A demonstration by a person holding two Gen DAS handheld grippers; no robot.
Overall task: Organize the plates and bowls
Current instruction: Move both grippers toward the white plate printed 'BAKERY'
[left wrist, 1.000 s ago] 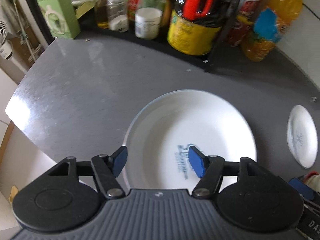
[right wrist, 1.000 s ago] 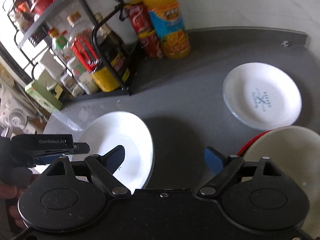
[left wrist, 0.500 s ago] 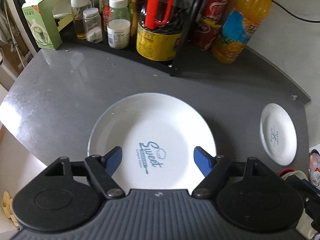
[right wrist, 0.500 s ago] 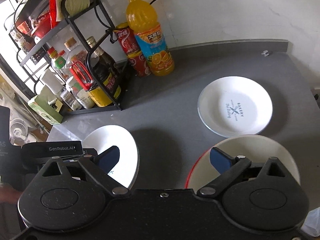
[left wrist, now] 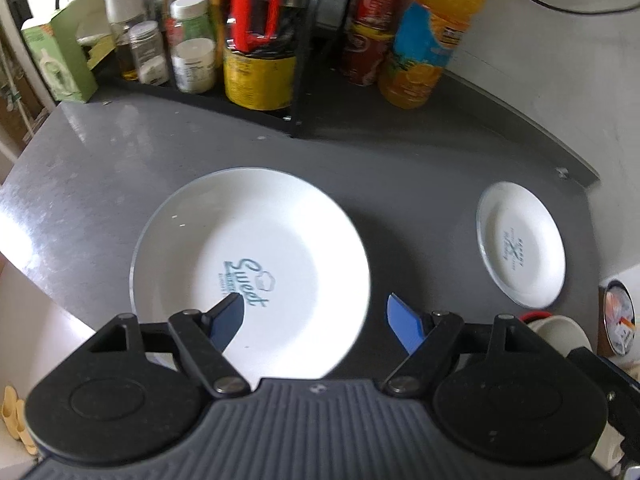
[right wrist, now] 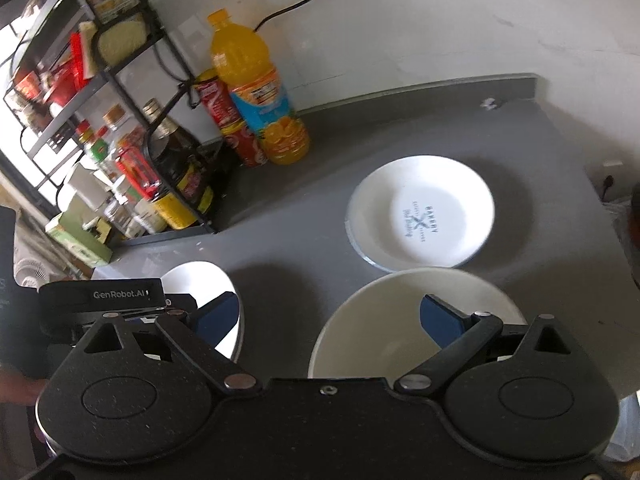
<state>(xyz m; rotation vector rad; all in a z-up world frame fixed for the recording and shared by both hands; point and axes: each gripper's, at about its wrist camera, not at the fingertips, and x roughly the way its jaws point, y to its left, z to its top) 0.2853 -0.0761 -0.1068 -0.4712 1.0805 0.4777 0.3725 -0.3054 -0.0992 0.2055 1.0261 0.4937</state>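
Observation:
A white "Sweet" plate [left wrist: 260, 248] lies on the grey counter [left wrist: 100, 184]; it also shows at the left of the right wrist view [right wrist: 204, 284]. My left gripper [left wrist: 316, 320] is open and empty above the plate's near right edge. A smaller white "Bakery" plate [left wrist: 520, 244] lies at the right, and also in the right wrist view [right wrist: 420, 212]. A white bowl with a red outside [right wrist: 384, 320] sits under my open, empty right gripper [right wrist: 332, 316]; it also peeks in at the right of the left wrist view [left wrist: 556, 328].
A black wire rack [right wrist: 120, 80] with jars, bottles and a yellow tin [left wrist: 258, 76] stands at the back left. An orange juice bottle [right wrist: 256, 88] and red cans [right wrist: 228, 120] stand beside it by the wall. A green box [left wrist: 60, 60] sits at the far left.
Both grippers have pulled back and risen, so more of the counter shows. The left gripper has shifted right over the plate's edge. The bowl now lies under the right gripper.

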